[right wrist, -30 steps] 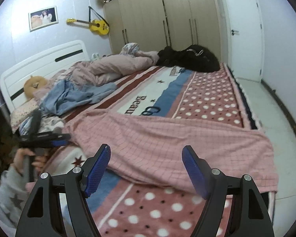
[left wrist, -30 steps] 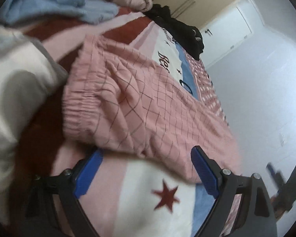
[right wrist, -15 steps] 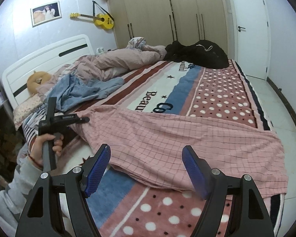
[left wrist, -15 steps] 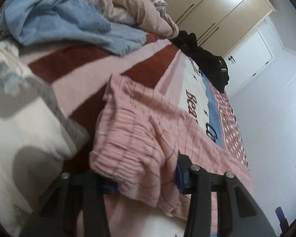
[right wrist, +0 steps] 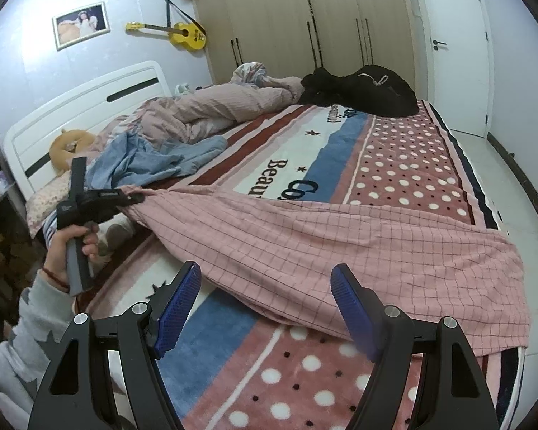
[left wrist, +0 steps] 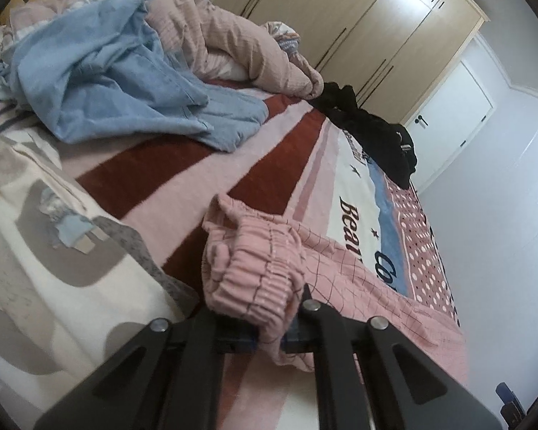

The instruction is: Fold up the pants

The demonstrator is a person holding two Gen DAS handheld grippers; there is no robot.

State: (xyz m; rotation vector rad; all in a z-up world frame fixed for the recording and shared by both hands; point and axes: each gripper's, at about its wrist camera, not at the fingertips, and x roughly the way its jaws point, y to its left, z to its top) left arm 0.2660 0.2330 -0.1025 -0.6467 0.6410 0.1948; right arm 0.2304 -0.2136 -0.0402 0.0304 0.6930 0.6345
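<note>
Pink checked pants (right wrist: 340,247) lie stretched across the patterned bed blanket, legs reaching the bed's right edge. My left gripper (left wrist: 269,337) is shut on the gathered elastic waistband (left wrist: 254,279), which bunches over its jaws. It also shows in the right wrist view (right wrist: 132,199), holding the waistband a little above the bed at the left. My right gripper (right wrist: 265,308) is open and empty, just in front of the pants' near edge, not touching them.
A blue garment (left wrist: 125,82), a pink quilt (left wrist: 240,43) and black clothes (right wrist: 362,89) lie on the far half of the bed. A white and grey cloth (left wrist: 36,251) lies at the left. Wardrobes (right wrist: 305,18) and a door (right wrist: 455,43) stand behind.
My left gripper has moved in and closed on the waistband, then lifted and pulled it left, drawing the pants taut. My right gripper has stayed open, low near the pants' edge.
</note>
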